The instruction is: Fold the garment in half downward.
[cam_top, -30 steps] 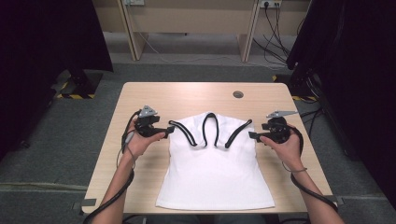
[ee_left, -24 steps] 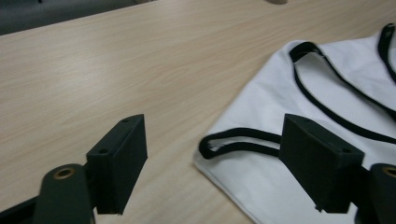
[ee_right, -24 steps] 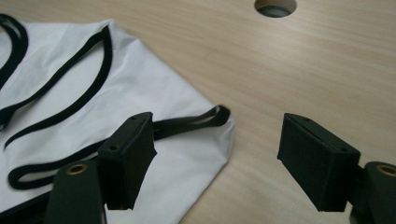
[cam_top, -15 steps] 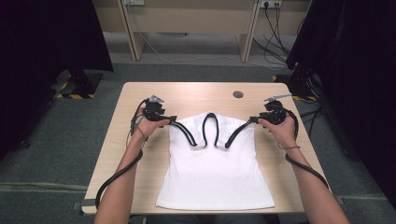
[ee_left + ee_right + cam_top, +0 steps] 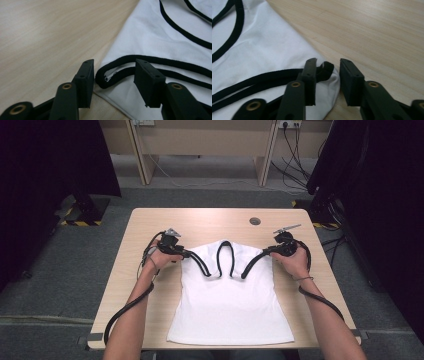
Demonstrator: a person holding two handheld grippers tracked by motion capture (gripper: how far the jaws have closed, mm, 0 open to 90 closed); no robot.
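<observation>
A white tank top [image 5: 230, 305] with black trim lies flat on the wooden counter [image 5: 200, 220], shoulder straps at the far end. The left claw [image 5: 113, 75] has just been closing; its jaws straddle the left strap loop [image 5: 110, 75] without pressing it. The right claw [image 5: 327, 75] has likewise been closing, the right strap end [image 5: 325, 68] between its jaws, not yet clamped.

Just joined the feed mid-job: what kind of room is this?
Probably a lab or recording studio: a lone wooden table on grey carpet, black curtains on both sides, and cables running to wall sockets.
</observation>
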